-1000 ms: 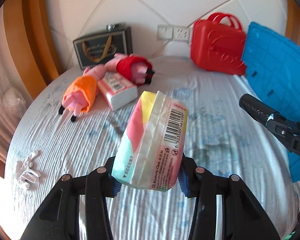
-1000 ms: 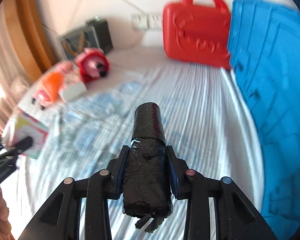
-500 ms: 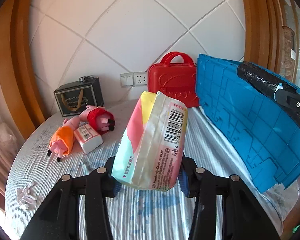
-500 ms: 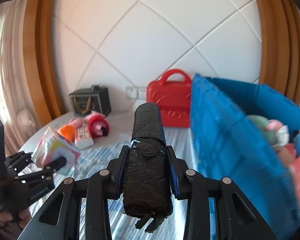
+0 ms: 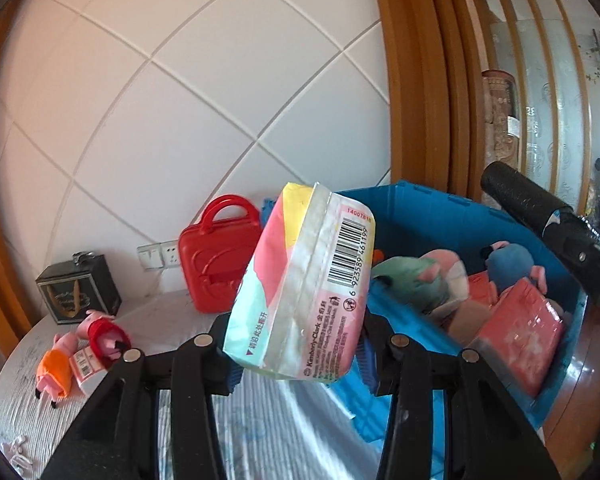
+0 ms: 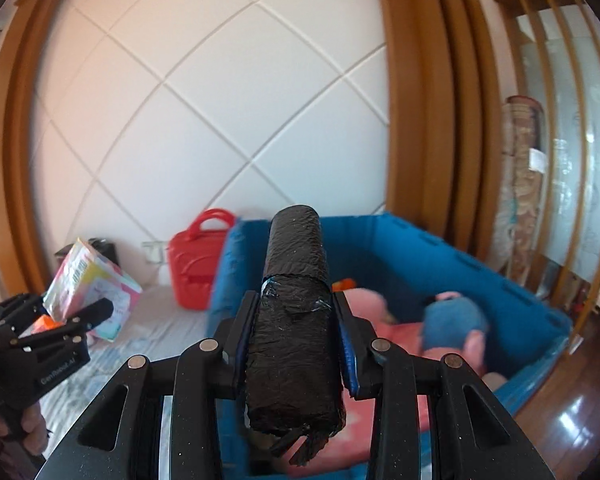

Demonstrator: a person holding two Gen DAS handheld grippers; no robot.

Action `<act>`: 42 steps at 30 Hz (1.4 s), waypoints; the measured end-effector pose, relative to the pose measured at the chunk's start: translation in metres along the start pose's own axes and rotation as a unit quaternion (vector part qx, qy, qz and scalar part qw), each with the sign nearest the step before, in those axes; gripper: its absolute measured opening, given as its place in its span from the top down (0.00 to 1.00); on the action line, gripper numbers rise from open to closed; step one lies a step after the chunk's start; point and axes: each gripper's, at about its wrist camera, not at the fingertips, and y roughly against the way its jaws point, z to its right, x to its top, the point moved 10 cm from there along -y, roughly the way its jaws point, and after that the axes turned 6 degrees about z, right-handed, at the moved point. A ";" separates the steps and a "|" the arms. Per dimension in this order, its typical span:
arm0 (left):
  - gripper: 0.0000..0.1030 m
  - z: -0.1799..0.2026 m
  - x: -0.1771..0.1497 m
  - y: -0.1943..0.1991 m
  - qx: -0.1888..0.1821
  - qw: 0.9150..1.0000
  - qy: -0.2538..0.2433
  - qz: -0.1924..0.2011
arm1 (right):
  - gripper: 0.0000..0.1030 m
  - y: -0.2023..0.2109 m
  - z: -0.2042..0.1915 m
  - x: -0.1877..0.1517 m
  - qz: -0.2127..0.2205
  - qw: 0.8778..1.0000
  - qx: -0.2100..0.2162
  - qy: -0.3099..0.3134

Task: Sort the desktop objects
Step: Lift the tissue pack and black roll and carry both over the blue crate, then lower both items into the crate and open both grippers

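My left gripper (image 5: 297, 354) is shut on a pastel tissue pack (image 5: 300, 292) with a barcode, held high above the table beside the blue bin (image 5: 452, 216). My right gripper (image 6: 293, 342) is shut on a black bag roll (image 6: 293, 320), held above the blue bin (image 6: 420, 248). The bin holds plush toys (image 5: 424, 280) and a red pack (image 5: 520, 340). The right gripper and its roll (image 5: 516, 200) show at the right of the left wrist view. The left gripper with the tissue pack (image 6: 87, 280) shows at the left of the right wrist view.
A red toy suitcase (image 5: 215, 256) stands by the wall next to the bin. A dark gift box (image 5: 77, 294), two pig plush toys (image 5: 103, 332) and a small tissue pack (image 5: 85, 368) lie at the far left of the striped tablecloth (image 5: 283, 440). Wooden floor (image 6: 572, 412) lies right of the bin.
Both grippers have risen and swung right towards the blue bin with their loads. The bin's inside has come into view in both cameras. The table items look farther away.
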 end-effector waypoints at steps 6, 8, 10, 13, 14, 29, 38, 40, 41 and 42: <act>0.57 0.071 0.031 -0.029 -0.047 0.999 -0.017 -0.011 | 0.66 -0.016 0.055 0.001 -0.006 1.000 -0.028 -0.002; 0.57 0.089 0.036 -0.039 -0.063 0.997 -0.022 -0.023 | 0.66 -0.024 0.068 0.000 -0.009 0.999 -0.040 -0.002; 0.57 0.103 0.038 -0.044 -0.075 0.996 -0.025 -0.036 | 0.66 -0.029 0.078 -0.003 -0.015 0.999 -0.046 -0.005; 0.57 0.123 0.036 -0.054 -0.090 0.994 -0.027 -0.059 | 0.66 -0.043 0.095 -0.007 -0.023 0.998 -0.060 -0.009; 0.57 0.129 0.035 -0.058 -0.094 0.993 -0.027 -0.068 | 0.66 -0.049 0.102 -0.009 -0.027 0.997 -0.066 -0.012; 0.56 0.158 0.022 -0.081 -0.125 0.981 -0.043 -0.143 | 0.66 -0.087 0.170 -0.050 -0.124 0.982 -0.137 -0.025; 0.29 0.158 0.023 -0.077 -0.110 0.984 -0.052 -0.131 | 0.11 -0.071 0.172 -0.038 -0.100 0.984 -0.147 -0.016; 0.25 0.154 0.026 -0.075 -0.109 0.985 -0.045 -0.123 | 0.07 -0.067 0.170 -0.036 -0.100 0.984 -0.148 -0.010; 0.25 0.153 0.027 -0.073 -0.110 0.986 -0.042 -0.121 | 0.03 -0.065 0.169 -0.036 -0.101 0.984 -0.150 -0.006; 0.24 0.151 0.027 -0.072 -0.111 0.986 -0.041 -0.119 | 0.00 -0.062 0.168 -0.036 -0.101 0.983 -0.152 -0.003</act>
